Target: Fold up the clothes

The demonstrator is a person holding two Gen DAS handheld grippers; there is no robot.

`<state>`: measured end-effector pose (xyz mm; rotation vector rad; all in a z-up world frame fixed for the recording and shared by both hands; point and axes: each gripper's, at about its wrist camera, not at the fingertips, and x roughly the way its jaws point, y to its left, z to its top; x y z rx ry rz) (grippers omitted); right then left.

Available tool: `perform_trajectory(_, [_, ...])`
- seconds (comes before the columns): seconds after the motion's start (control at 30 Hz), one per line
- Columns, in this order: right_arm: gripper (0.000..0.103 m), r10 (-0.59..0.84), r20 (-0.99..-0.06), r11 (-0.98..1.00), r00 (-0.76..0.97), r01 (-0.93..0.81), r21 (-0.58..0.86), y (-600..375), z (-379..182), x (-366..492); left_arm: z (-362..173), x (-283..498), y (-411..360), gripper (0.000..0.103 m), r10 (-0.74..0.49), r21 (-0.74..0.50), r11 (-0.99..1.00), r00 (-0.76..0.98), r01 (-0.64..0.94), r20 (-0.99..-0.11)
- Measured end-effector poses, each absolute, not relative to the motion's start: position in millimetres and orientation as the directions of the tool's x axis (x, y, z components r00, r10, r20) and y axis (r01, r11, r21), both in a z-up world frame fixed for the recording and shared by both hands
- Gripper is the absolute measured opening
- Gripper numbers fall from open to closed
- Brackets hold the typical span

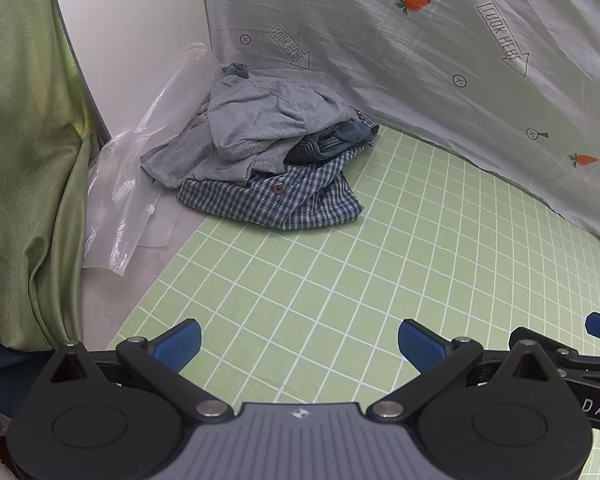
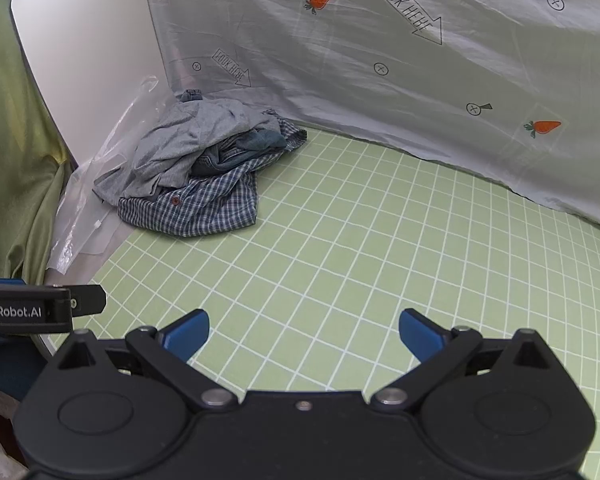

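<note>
A crumpled pile of clothes (image 1: 268, 152) sits in the far left corner of the green checked sheet (image 1: 380, 280): grey top, probably jeans, blue plaid shirt. Backdrop cloth (image 1: 420, 60) reads "LOOK HERE". Left gripper (image 1: 299, 344) and right gripper (image 2: 304, 334) hover with jaws spread, empty.

right claw (image 2: 304, 334) spread wide over green grid cloth (image 2: 380, 260), clothes pile (image 2: 196, 168) beyond

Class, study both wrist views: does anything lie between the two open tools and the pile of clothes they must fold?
Nothing visible does. Only bare green grid mat lies between the left tool, the right tool and the clothes pile. A clear plastic bag sits beside the pile, off the path.
</note>
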<state>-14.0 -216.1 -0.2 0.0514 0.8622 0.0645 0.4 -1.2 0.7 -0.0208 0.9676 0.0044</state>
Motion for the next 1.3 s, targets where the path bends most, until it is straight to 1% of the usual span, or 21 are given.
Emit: perform_trajectory(1.3, [0.102, 0.069, -0.764, 0.997, 0.641, -0.034, 0.062, -212.5, -1.6, -12.6, -0.1, 2.0, -2.0, 0.103, -0.013, -0.022, 1.000, 0.562, -0.008, -0.827])
